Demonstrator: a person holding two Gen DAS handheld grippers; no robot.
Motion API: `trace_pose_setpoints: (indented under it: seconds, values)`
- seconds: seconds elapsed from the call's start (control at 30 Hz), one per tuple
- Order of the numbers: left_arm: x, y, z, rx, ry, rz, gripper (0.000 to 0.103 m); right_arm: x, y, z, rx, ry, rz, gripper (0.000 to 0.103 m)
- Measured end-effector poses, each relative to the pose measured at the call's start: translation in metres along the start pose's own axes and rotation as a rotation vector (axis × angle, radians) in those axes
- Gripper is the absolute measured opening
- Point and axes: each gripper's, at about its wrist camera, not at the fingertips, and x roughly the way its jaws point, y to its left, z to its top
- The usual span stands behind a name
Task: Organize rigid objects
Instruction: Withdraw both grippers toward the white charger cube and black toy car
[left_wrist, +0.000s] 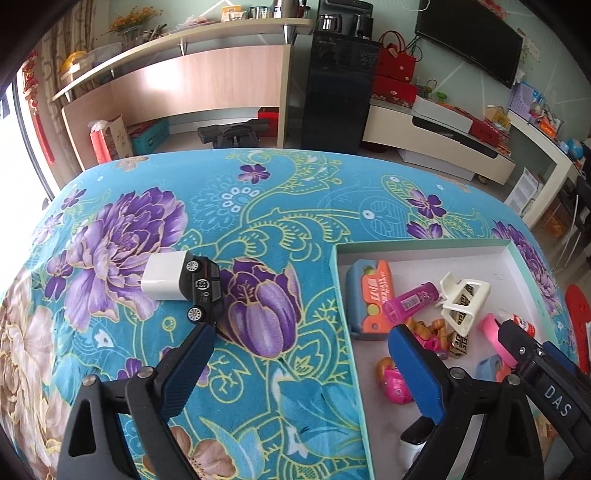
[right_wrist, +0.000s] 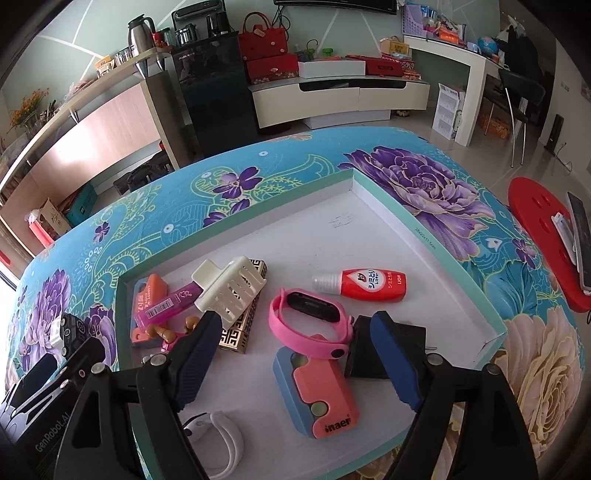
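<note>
**Both grippers open over the floral cloth**

The left gripper (left_wrist: 303, 354) stands wide open with nothing between its jaws — a black toy car (left_wrist: 201, 291) lies on its side just beyond its left finger, touching a white block (left_wrist: 162, 277). The right gripper (right_wrist: 295, 339) hangs open over the tray (right_wrist: 406, 218); a pink band (right_wrist: 310, 325) and an orange-blue case (right_wrist: 317, 395) lie between its fingers, unheld.
</note>
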Motion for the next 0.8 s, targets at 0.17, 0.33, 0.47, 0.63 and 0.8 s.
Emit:
trace_pose_setpoints:
  seconds: [0.17,0.33,0.47,0.63,0.8]
  values:
    - [0.005,0.011,-0.001,-0.019,0.004,0.055,0.103,0.000,0.006,0.000,-0.003,0.002,0.009,0.084]
    - [0.008,0.019,-0.001,-0.035,0.011,0.089,0.103,0.000,0.015,-0.001,-0.027,0.000,0.016,0.090]
    - [0.008,0.025,-0.001,-0.048,0.016,0.098,0.103,-0.002,0.019,-0.001,-0.033,-0.002,0.028,0.090]
    - [0.008,0.036,-0.001,-0.059,0.028,0.126,0.103,-0.006,0.030,-0.001,-0.052,-0.011,0.041,0.090]
    - [0.005,0.061,0.001,-0.106,0.029,0.171,0.103,-0.011,0.049,-0.004,-0.088,-0.019,0.082,0.090]
